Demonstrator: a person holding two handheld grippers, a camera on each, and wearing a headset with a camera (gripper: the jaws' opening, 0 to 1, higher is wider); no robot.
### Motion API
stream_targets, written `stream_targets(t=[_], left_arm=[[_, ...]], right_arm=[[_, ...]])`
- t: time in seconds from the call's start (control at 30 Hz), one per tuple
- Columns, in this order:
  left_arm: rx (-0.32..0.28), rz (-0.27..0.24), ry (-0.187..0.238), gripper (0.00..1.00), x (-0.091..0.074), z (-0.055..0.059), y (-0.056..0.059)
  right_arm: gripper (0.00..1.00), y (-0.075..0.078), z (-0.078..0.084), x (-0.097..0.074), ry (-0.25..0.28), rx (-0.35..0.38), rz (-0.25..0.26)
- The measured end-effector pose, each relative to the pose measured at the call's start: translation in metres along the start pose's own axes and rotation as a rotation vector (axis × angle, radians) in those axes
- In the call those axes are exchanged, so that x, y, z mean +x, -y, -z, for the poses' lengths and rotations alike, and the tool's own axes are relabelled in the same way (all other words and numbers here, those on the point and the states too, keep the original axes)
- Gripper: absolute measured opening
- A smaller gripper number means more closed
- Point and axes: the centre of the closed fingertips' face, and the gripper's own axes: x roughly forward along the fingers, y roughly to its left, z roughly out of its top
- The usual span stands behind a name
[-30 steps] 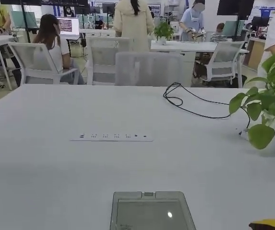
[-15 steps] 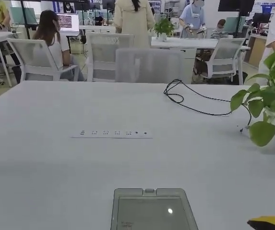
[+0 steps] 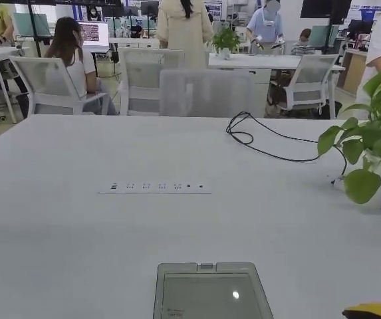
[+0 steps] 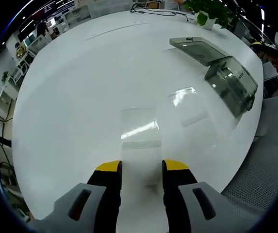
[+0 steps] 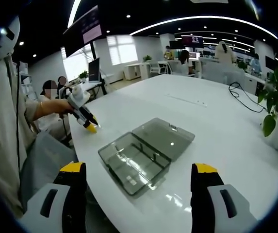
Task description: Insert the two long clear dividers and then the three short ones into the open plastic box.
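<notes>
Your left gripper point(image 4: 139, 167), jaws slightly apart, grips nothing. One clear divider point(image 4: 139, 127) lies flat just ahead of them, and a second divider point(image 4: 187, 104) lies nearer the single open plastic box point(image 4: 231, 85). Your right gripper point(image 5: 139, 168), jaws wide, faces that box.

Open-plan office: white desks point(image 3: 177, 219), mesh chairs point(image 3: 207, 93), monitors point(image 3: 94, 34).

A smoky grey translucent plastic box point(image 5: 129, 170) and its flat hinged lid point(image 5: 170, 138) look smooth and glossy, catching the ceiling lights. Beside them, thin clear plastic divider sheets point(image 4: 139, 127) glint on the broad white table top point(image 3: 77, 232), itself smooth with a low sheen. Beyond, the grey office chair backs point(image 3: 207, 93) appear to be woven mesh.
</notes>
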Motion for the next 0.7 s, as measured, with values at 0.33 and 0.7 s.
stream_targets(t=[0.33,0.7], left_arm=[[-0.024,-0.014,0.021,0.30,-0.003,0.002,0.000],[-0.100,-0.027,0.095,0.30,-0.011,-0.004,0.004]], right_arm=[[0.82,0.010,0.001,-0.005,0.011,0.072,0.060],[0.75,0.009,-0.004,-0.001,0.018,0.103,0.077]])
